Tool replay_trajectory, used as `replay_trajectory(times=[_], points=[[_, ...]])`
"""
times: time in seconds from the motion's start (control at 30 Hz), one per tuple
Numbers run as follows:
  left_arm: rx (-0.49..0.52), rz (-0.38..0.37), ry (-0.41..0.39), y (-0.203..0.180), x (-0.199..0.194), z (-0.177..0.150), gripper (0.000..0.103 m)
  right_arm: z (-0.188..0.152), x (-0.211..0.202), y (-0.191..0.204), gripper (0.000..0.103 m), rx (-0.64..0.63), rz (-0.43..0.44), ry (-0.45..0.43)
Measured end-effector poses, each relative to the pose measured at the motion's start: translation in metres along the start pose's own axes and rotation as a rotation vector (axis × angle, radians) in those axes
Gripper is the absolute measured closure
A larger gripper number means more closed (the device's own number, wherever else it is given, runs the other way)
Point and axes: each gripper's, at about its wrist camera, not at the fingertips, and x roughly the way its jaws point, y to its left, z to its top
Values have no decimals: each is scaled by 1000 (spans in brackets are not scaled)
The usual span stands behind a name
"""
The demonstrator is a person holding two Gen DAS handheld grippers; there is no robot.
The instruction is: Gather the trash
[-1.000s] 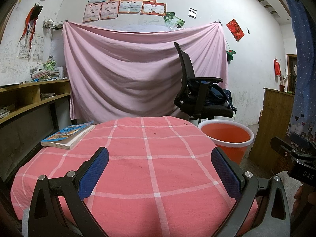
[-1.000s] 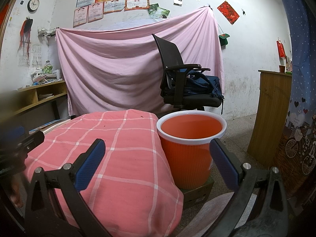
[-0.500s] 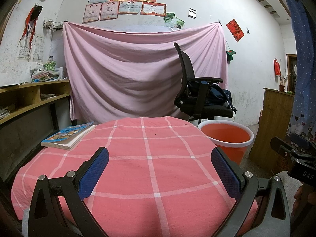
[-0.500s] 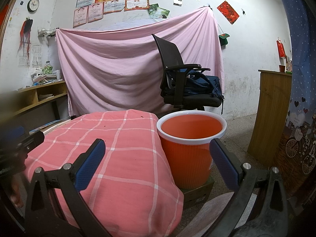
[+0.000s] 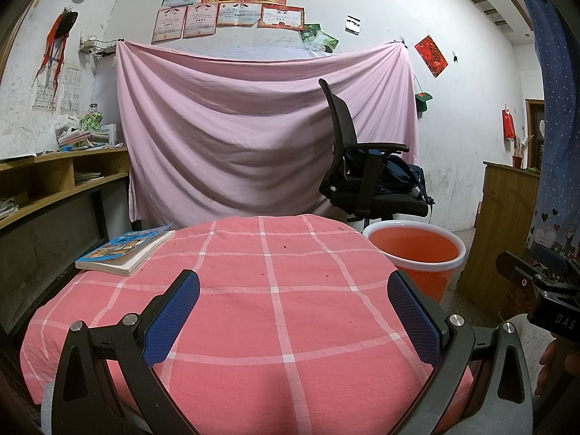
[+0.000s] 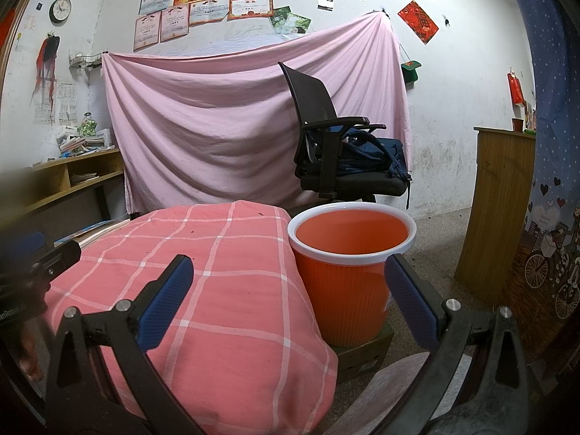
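Observation:
An orange bin with a white rim stands on a flat cardboard box beside the right edge of a table under a pink checked cloth. Only tiny dark specks lie on the cloth; I see no larger trash. My left gripper hovers open over the near part of the cloth, nothing between its blue pads. My right gripper is open too, held low between the table's corner and the bin, holding nothing.
A paperback book lies at the table's far left. A black office chair with a blue backpack stands behind the bin, before a hanging pink sheet. Wooden shelves run along the left, a wooden cabinet on the right.

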Motion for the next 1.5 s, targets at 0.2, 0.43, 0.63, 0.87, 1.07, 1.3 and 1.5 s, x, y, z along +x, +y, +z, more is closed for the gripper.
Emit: replay_trajectory(times=[0.2,0.43,0.63,0.87,1.07,1.3,1.5], points=[[0,0,0,0,0,0,1,0,0,0,0,0,0,0],[-1,0,-1,0,0,0,1,0,0,1,0,1,0,0],[0,0,-1,-1,0,-1,1,0,0,1,0,1,0,0],[-1,0,0,-1,0,-1,1,0,0,1,0,2,0,2],[-1,0,0,-1,0,-1,1,0,0,1,0,1,1,3],[-1,0,0,-1,0,-1,1,-1,-1,3,0,1,1,3],[-2,-1,1,-2,0,-1,1,-1,-1,4,0,2,1,3]])
